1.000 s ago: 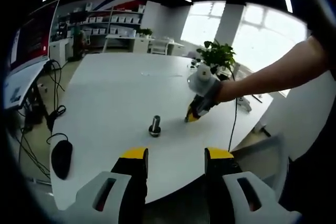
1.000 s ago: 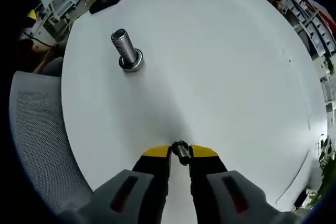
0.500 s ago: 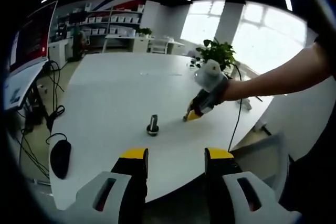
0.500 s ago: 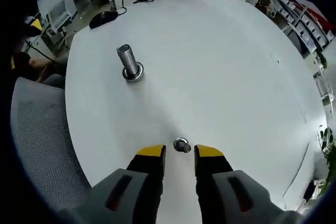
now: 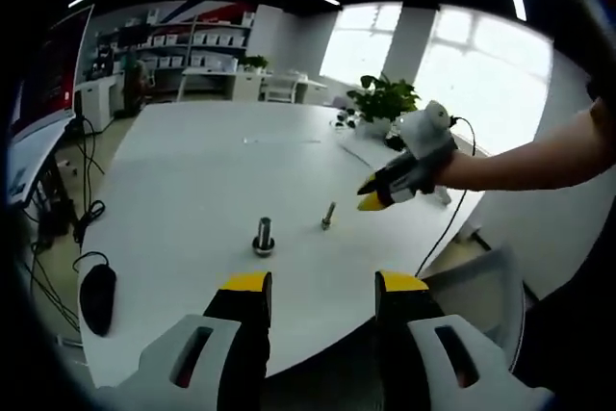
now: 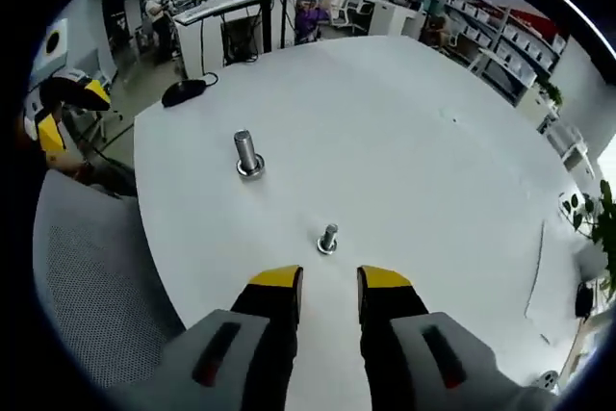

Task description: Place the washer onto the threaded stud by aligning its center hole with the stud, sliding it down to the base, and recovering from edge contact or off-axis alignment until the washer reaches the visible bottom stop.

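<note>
Looking along the right gripper, I see its yellow-tipped fingers spread apart with nothing between them, raised above the white worktop. Just ahead of the tips a small threaded stud stands upright on the worktop, with a ring-shaped collar at its base; I cannot tell whether that collar is the washer or the stud's own flange. Farther off and to the left stands a larger bolt, also upright with a ring at its foot, well apart from the small stud. This view also gives me the grey mesh chair at the worktop edge, a black mouse near the far edge, and the left gripper at the far left, with yellow tips.

Looking along the left gripper, I read its fingers as spread and empty, held off the near edge of the worktop. From this side I see the right gripper entering from the right, held in the air above the worktop, with the person's forearm behind it. The small stud stands below and to the left of those tips, not touched. The larger bolt stands nearer this camera. A mouse lies at the left edge, and a potted plant stands at the far side.
</note>
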`<state>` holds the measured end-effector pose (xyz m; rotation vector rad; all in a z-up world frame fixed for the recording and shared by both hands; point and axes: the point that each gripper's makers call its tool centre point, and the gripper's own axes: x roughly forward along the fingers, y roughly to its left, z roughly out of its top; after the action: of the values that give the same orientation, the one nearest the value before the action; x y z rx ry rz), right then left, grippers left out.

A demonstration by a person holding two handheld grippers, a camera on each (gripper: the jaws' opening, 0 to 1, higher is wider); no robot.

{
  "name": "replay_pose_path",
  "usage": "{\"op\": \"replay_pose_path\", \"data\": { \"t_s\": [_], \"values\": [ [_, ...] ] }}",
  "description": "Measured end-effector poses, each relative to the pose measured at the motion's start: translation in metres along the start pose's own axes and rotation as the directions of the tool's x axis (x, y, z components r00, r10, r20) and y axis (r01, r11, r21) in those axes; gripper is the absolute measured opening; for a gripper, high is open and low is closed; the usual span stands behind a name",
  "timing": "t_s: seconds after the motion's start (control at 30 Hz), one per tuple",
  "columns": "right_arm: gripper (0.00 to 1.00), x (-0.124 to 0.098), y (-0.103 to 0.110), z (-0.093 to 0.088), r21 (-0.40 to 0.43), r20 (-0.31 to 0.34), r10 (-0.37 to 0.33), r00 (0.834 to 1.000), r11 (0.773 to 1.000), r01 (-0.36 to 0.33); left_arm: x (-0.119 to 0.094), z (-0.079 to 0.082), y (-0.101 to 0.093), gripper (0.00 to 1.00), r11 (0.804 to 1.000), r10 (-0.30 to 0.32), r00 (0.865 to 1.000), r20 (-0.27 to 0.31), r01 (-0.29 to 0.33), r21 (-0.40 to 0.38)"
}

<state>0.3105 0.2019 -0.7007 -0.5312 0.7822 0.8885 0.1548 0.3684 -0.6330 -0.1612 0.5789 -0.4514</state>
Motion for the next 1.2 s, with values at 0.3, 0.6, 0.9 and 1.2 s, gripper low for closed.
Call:
{"op": "replay_pose_path", "data": {
  "t_s": [0.3,0.6,0.9,1.2],
  "values": [
    [0.26,-0.042,-0.007,-0.001,0.185,0.152,-0.093,0.984,0.981,0.064,-0.004,0.008,0.004,0.41,1.000,0.006,0.999,0.041,-0.007,0.017],
    [0.28,-0.074,-0.002,-0.022,0.279,0.221,-0.150,0.964,0.957,0.085,-0.007,0.014,0.004,0.41,0.999,0.008,0.998,0.068,-0.011,0.042],
    [0.30,-0.104,-0.015,-0.046,0.407,0.268,-0.242,0.933,0.906,0.117,-0.002,0.017,-0.003,0.41,0.998,-0.007,0.997,0.072,0.003,0.061],
    [0.36,-0.109,-0.019,-0.049,0.409,0.293,-0.277,0.915,0.901,0.142,0.002,0.028,0.012,0.41,0.999,0.037,0.990,0.139,-0.040,0.014]
  ]
}}
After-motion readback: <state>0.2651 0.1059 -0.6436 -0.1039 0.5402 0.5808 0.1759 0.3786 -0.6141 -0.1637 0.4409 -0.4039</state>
